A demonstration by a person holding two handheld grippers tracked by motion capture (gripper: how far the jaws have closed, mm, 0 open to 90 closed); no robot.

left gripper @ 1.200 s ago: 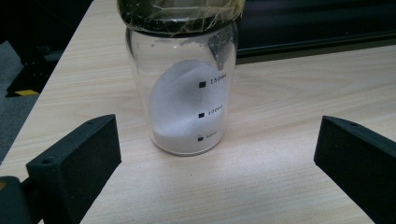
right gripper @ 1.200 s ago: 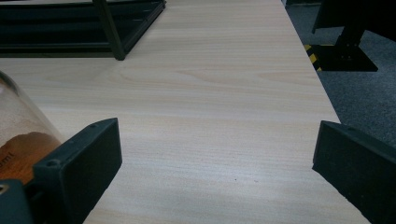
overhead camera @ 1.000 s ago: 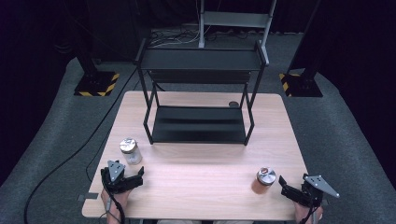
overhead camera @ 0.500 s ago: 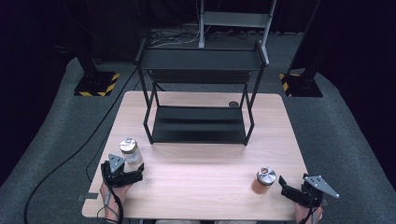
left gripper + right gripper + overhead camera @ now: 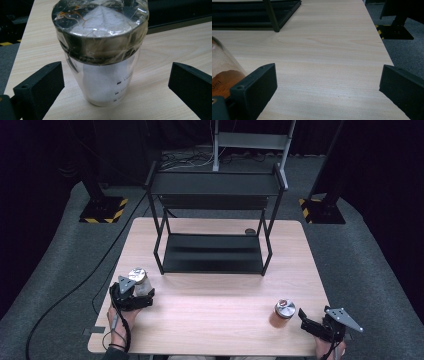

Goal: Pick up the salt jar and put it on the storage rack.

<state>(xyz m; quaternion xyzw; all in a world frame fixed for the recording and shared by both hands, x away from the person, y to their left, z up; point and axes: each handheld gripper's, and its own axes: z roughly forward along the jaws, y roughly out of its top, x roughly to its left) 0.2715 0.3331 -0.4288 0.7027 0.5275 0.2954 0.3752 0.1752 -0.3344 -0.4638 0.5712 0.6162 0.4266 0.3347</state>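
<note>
A clear jar of white powder [image 5: 139,281] [image 5: 102,50] with a foil-wrapped metal lid stands upright near the table's left front. My left gripper [image 5: 142,295] [image 5: 115,87] is open around it, one jaw on each side with gaps to the glass. A jar of orange-brown powder [image 5: 283,313] [image 5: 222,75] stands at the right front. My right gripper [image 5: 306,320] [image 5: 327,87] is open just right of it, and the jar sits outside the left jaw, with only bare wood between the jaws.
A black two-level metal rack [image 5: 215,220] stands at the back middle of the wooden table [image 5: 215,305]. A small dark round thing [image 5: 249,231] lies behind the rack's lower shelf. Black stands with yellow-striped bases [image 5: 102,210] rest on the grey floor.
My left gripper has moved forward to the white-powder jar, which now stands between its jaws. The right gripper has barely moved.
</note>
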